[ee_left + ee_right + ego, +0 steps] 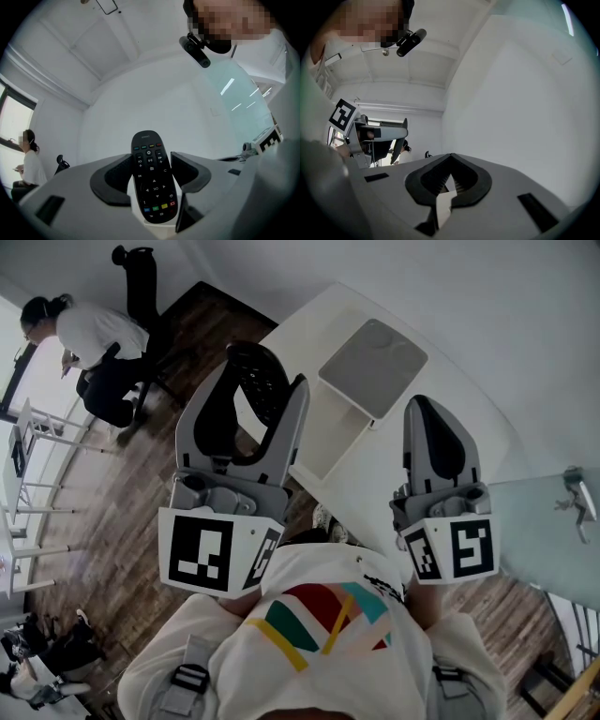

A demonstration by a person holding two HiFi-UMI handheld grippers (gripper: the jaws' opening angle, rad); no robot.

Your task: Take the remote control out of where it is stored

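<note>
Fingers (112, 178) of our left gripper (151, 161) are clamped on the remote control (152, 187), one pad against each long edge. This keeps it upright, with its buttons facing the camera, and stops it twisting. We hold it in the air above the white desk (300, 334), so we judge it already out of storage. Our right gripper (449, 176) is closed on nothing, its tips meeting, and is kept aside as a spare.

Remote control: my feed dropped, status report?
Left gripper shut on remote control. Right gripper jaws together, empty. Nothing else touching the remote.
</note>
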